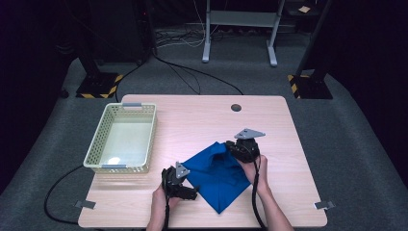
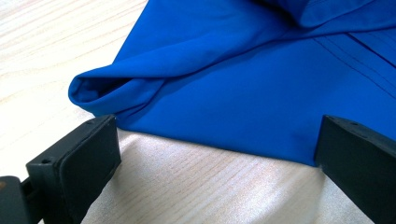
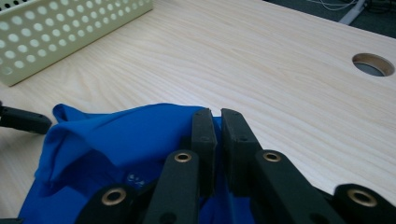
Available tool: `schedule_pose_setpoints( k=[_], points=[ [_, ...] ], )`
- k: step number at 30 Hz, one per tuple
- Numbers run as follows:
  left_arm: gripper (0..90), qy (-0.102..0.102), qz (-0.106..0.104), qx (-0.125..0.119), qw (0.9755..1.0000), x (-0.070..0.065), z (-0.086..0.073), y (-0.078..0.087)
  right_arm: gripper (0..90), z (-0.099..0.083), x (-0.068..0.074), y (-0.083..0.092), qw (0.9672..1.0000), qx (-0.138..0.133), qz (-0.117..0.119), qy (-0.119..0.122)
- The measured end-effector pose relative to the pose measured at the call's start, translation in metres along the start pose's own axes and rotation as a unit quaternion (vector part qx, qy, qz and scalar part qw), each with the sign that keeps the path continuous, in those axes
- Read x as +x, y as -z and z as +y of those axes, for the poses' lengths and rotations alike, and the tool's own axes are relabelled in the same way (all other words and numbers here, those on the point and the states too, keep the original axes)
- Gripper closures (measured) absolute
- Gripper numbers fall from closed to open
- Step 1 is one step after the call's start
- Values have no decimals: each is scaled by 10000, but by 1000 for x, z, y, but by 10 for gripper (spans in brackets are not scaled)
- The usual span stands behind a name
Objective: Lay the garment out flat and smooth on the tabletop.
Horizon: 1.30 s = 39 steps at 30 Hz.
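A blue cloth (image 1: 216, 178) lies rumpled on the wooden table (image 1: 202, 115), toward its front middle. My right gripper (image 1: 231, 147) is at the cloth's far edge. Its jaws are shut on a fold of the blue cloth (image 3: 121, 135), which shows between the tips of the right gripper (image 3: 215, 114) and is drawn up there. My left gripper (image 1: 192, 192) sits low at the cloth's near left edge. In the left gripper view it (image 2: 217, 135) stands open, and the edge of the cloth (image 2: 243, 79) lies between the jaws with a rolled corner by the left one, which touches it.
A pale perforated basket (image 1: 120, 168) stands on the table's left side, its wall (image 3: 70, 32) also in the right gripper view. A round cable hole (image 1: 235, 107) is near the table's far edge. Bare wood lies to the right of the cloth.
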<state>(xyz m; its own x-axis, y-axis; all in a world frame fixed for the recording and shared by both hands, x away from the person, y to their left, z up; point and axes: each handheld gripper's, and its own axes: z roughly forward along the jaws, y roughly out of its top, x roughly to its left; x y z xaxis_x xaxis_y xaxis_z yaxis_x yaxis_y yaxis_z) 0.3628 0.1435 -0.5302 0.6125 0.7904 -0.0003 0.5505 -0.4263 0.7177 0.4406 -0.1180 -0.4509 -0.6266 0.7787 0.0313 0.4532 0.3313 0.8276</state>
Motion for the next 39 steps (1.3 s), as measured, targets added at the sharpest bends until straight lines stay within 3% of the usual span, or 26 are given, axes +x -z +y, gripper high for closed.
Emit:
schedule_pose_setpoints(
  k=[30, 39],
  points=[
    [3, 8, -11, 12, 10000, 1, 0, 0, 844, 10, -46, -9, 9986, 183, -225, -434],
    [3, 9, -13, 9, 10000, 1, 0, 0, 843, 8, -61, -20, 9972, 369, -291, -587]
  ],
)
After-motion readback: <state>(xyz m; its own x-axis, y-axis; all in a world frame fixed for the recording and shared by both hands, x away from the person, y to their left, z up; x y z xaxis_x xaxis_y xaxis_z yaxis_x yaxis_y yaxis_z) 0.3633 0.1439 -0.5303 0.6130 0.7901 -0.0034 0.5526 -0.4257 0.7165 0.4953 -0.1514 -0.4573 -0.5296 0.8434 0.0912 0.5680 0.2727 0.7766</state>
